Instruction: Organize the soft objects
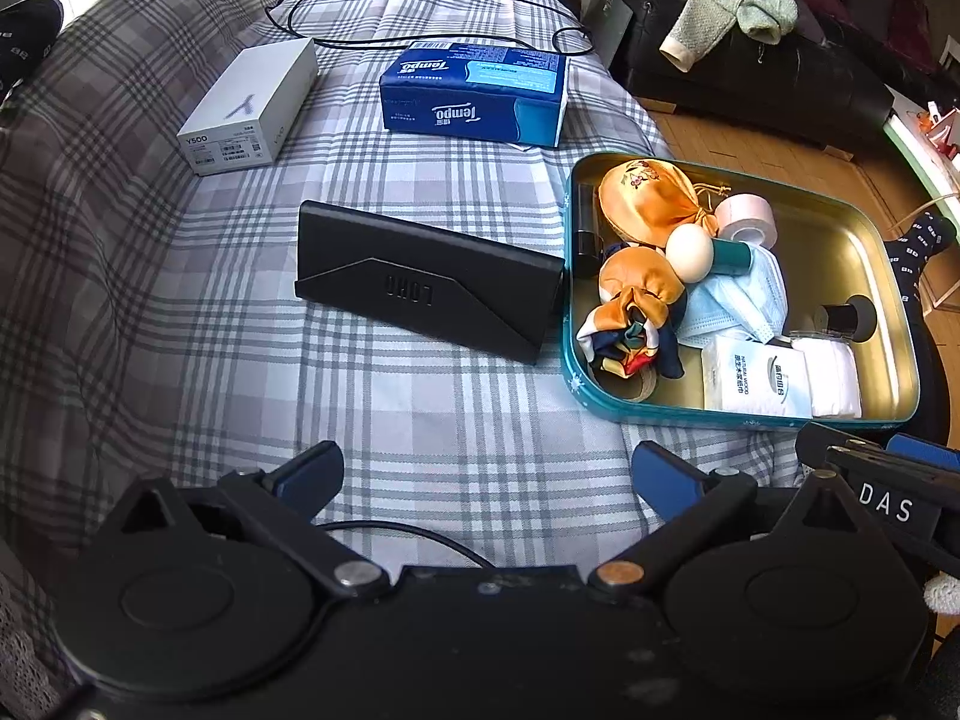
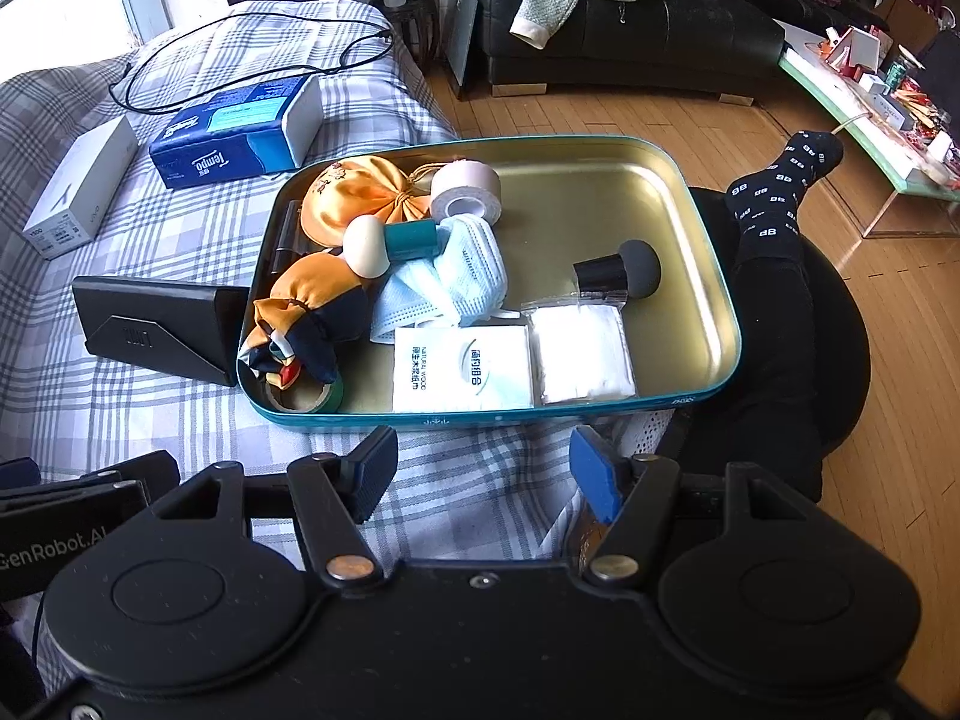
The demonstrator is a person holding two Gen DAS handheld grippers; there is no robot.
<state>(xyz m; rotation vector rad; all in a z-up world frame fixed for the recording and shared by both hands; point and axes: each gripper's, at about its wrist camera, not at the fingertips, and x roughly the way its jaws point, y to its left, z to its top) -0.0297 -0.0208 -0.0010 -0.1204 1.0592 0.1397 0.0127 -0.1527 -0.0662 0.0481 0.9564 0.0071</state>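
Plaid-covered bed (image 1: 420, 408), teal tin (image 2: 690, 180), wood floor (image 2: 600, 114), black sofa (image 2: 630, 30); both hand-held grippers (image 1: 486, 468) (image 2: 483, 468) wide, empty.

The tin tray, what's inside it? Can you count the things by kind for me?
Inside the tin tray:
Orange cloth pouches: 2
Tape rolls: 2
Mushroom-shaped sponges: 2
Blue face masks: 1
Tissue packs: 1
Clear bag of white pads: 1
Small dark tubes: 1
Total: 10
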